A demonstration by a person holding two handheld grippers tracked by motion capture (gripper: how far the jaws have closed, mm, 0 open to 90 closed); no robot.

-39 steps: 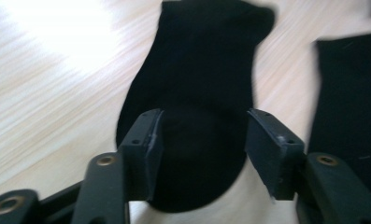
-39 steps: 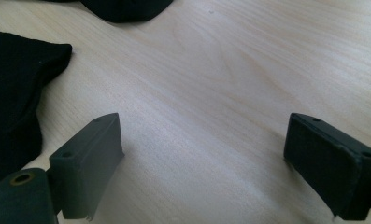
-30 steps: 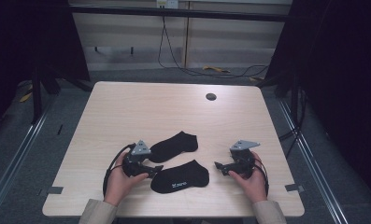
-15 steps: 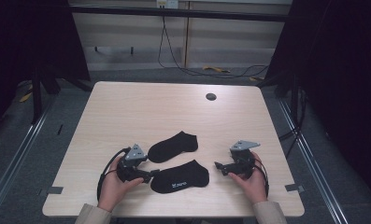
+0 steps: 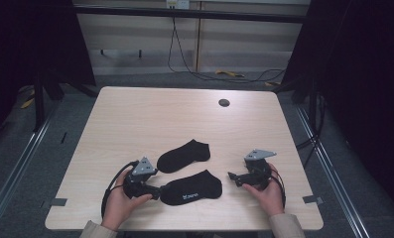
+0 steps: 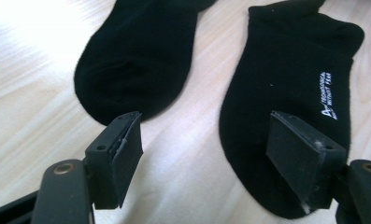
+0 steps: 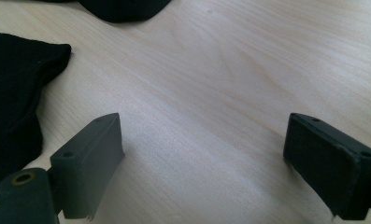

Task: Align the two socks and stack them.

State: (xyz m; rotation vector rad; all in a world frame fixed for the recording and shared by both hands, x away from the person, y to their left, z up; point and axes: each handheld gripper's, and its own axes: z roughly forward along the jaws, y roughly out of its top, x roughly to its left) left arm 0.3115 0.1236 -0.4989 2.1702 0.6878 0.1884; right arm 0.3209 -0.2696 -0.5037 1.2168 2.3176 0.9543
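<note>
Lying side by side on the wooden table [image 5: 135,119], two black socks sit near its front edge; the printed sock [image 5: 192,187] is nearer the person, the plain sock [image 5: 183,155] just behind it; the left gripper [image 5: 157,192] rests at the printed sock's toe, jaws apart, one pad over the fabric, not pinching; the right gripper [image 5: 231,177] waits just beside the sock's cuff, jaws wide over bare wood.

I work in a lab recording bay, not a home: a bare pale wooden table [image 5: 184,119] on grey carpet [image 5: 45,163], black curtains [image 5: 363,74] on both sides, loose cables [image 5: 194,74] along the far wall, tape marks [image 5: 57,202] on the table edge.
</note>
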